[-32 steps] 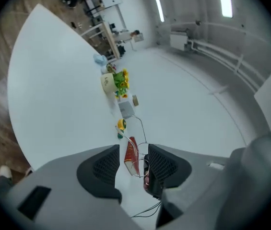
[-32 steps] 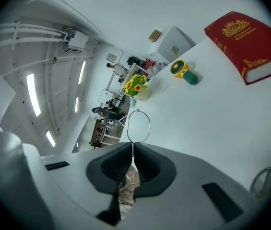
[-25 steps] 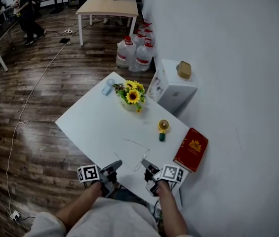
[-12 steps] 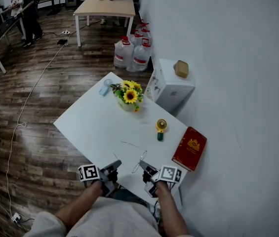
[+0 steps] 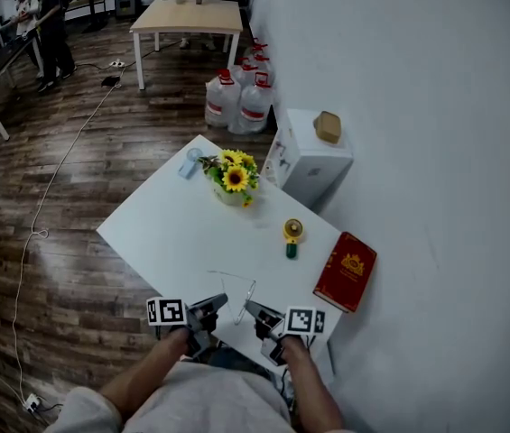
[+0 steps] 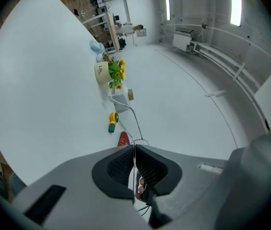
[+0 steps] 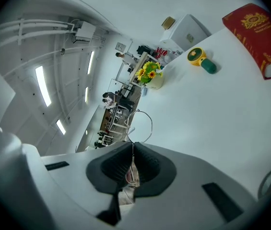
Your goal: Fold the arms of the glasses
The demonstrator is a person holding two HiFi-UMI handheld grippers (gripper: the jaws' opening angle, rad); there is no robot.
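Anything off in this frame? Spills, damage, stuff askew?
Nothing stands out. The wire glasses are pinched between the left gripper and right gripper, one arm sticking out unfolded. The sunflower pot is upright, red book flat on the white table; no spills.

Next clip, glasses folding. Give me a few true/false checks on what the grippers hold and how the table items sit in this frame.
1. The right gripper has its fingers shut on the wire glasses. True.
2. The left gripper is open and empty. False: it is shut on a thin arm of the glasses.
3. The red book lies open. False: it is closed.
4. The sunflowers stand farther from the grippers than the yellow handheld fan. True.
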